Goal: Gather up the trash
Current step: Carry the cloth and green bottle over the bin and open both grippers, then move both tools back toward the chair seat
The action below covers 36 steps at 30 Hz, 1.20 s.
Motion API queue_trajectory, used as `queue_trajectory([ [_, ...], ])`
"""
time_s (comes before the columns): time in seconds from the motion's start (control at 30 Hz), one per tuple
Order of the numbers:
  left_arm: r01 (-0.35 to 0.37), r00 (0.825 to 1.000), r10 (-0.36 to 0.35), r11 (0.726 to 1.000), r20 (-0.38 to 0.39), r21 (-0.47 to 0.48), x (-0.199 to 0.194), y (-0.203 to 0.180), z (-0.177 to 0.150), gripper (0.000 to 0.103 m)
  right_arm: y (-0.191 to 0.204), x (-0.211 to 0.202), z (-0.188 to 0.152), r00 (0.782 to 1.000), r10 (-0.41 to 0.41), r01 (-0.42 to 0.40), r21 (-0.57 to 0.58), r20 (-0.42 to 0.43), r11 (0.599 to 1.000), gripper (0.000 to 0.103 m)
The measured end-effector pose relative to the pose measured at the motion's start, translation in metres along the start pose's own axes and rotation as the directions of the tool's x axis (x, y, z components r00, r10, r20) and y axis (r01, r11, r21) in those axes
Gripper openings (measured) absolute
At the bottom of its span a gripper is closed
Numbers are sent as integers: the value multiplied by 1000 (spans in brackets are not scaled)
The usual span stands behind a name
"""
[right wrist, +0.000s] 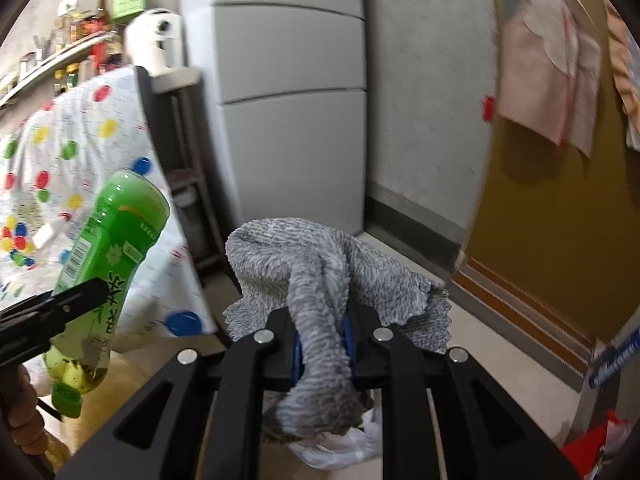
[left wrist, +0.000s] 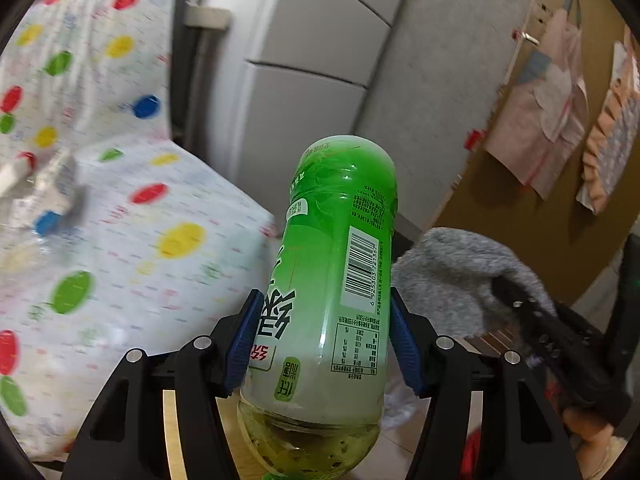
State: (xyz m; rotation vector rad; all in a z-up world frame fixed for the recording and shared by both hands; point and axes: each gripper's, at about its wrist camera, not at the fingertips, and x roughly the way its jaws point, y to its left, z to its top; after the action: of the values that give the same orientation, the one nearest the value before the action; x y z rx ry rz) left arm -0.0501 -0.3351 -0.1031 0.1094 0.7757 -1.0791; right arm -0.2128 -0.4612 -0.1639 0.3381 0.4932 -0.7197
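A table (left wrist: 168, 216) is draped in a white cloth (left wrist: 132, 264) with coloured dots, seen at nine o'clock in both wrist views. Blurred pale objects (left wrist: 48, 192) are seen resting on it. White crumpled plastic (right wrist: 344, 444) lies on the pale floor (right wrist: 492, 360) at six o'clock.

Right gripper (right wrist: 322, 346) clamped on a grey fluffy cloth (right wrist: 320, 280), blue pads pressing its bunched middle; left gripper (right wrist: 60, 304) at the left edge, gripping a green bottle (right wrist: 108, 252) held cap-down and tilted; behind, a dotted tablecloth (right wrist: 80, 152), a grey fridge (right wrist: 288, 92), a brown door (right wrist: 560, 200).
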Motion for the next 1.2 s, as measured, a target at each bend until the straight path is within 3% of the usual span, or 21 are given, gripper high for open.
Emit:
queue_trajectory([
  [0.27,74,995,-72,997,-68,27,62,-27,-7,61,-38,28,-27,996,-61,65,52,-71,997,15],
  [0.5,105,982,-98,994,-160,35,109,-41,-12,66,-49,61,-37,987,-41,53,72,-155,996,19],
  [0.57,106,979,-100,994,-177,29,117,-41,-13,71,-50,73,-38,983,-42,59,89,-180,994,26],
  [0.67,95,981,-87,995,-174,37,116,-39,-11,72,-51,89,-39,972,-19,47,113,-236,992,46],
  [0.73,81,983,-74,996,-166,38,112,-36,-9,72,-50,88,-40,971,-12,42,123,-240,992,47],
  [0.87,39,991,-35,999,-128,22,91,-20,-1,73,-50,67,-26,982,-25,52,140,-185,989,47],
  [1.0,-15,997,16,1000,-79,8,65,0,4,73,-45,29,0,997,-40,50,162,-66,986,47],
  [1.2,-108,994,108,994,-5,5,17,27,6,73,-16,-6,28,998,15,-21,118,56,993,47],
])
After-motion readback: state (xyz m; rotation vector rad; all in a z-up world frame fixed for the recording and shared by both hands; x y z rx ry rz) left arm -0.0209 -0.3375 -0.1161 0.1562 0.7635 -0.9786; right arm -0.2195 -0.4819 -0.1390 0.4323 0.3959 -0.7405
